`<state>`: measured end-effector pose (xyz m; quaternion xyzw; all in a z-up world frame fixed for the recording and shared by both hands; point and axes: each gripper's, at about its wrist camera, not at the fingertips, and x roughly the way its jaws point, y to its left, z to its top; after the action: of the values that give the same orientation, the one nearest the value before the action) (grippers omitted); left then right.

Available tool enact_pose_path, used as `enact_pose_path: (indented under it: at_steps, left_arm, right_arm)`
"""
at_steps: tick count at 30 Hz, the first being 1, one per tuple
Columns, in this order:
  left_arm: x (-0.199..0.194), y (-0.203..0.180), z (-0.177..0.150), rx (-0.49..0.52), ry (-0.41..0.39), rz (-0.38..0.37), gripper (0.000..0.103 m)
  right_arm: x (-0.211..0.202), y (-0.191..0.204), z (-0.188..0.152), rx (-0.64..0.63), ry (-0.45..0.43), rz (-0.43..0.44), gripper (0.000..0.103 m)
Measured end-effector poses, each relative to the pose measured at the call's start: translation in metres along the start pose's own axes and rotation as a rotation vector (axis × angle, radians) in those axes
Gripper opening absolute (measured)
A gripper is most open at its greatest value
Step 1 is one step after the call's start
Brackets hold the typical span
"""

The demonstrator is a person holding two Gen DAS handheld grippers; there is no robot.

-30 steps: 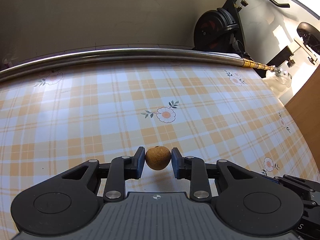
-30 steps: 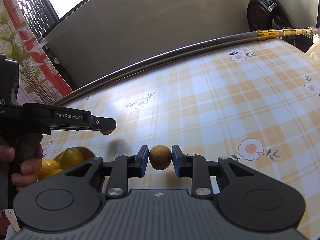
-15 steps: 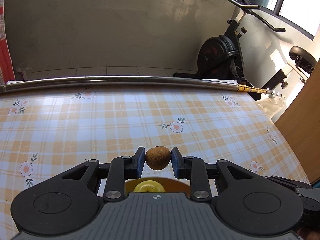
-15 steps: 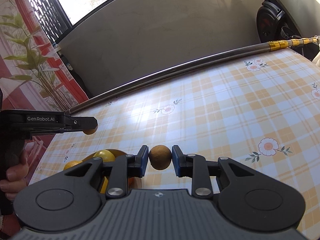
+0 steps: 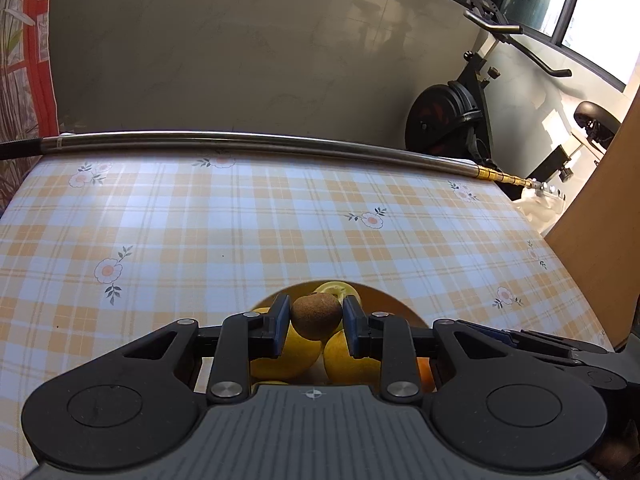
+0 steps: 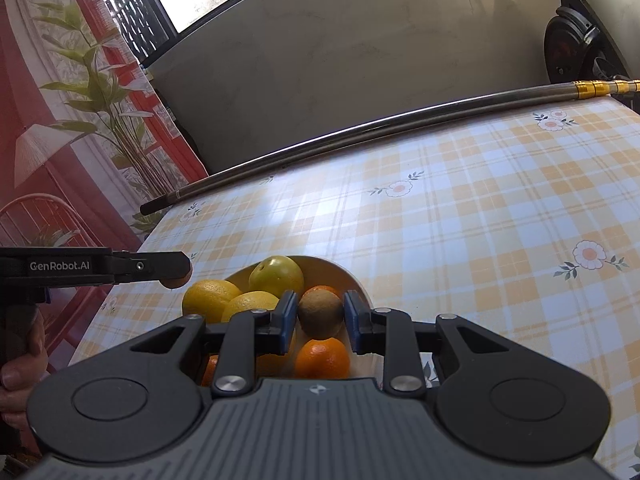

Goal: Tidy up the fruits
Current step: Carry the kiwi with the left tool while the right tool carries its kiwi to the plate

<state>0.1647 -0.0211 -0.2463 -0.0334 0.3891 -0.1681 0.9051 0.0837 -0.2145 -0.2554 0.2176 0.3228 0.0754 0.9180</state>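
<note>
Left tongs (image 5: 316, 330): mine, closed on a brown kiwi (image 5: 316, 316); both blue pads touch its sides, fruit clear of everything below.
Right tongs (image 6: 320, 326): mine, likewise closed on a second brown kiwi (image 6: 321, 314), gripped at its middle.
Left tongs, seen from the right wrist: enter from the left edge, level, tip just left of the bowl with its kiwi showing under the tip (image 6: 176, 280).
Bowl (image 6: 352, 280): pale, directly beneath both tongs, on the near-left part of the desk.
Bowl contents: yellow citrus (image 6: 210, 298) at left, a yellow-green round fruit (image 6: 276, 276) at the far side, oranges (image 6: 322, 358) at the near side; well filled.
Desk (image 5: 240, 220): yellow-and-white plaid cloth with flower prints, bare beyond the bowl.
Far edge: a metal pole (image 5: 240, 142) lying along the desk.
Beyond: an exercise bike (image 5: 448, 120) at far right.
Change: a second ago my left wrist view showed only cloth under the kiwi; now the bowl and its fruit sit below both tongs.
Meaning: I judge both kiwis have reached the drop point; what remains is lowering and opening.
Caution: a heaped bowl; a kiwi released high could roll off the citrus.
</note>
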Motion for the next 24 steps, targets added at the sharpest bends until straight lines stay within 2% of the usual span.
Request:
enact_pose_path:
  at_steps: [11,24]
  left_arm:
    - [0.008,-0.003,-0.025,0.036,0.024,0.014,0.030]
    - [0.018,-0.009,-0.031,0.082,0.041,0.019,0.030]
  right_arm:
    - [0.000,0.007,-0.006,-0.030,0.008,-0.009,0.028]
    - [0.009,0.000,-0.002,-0.047,0.017,-0.016,0.028]
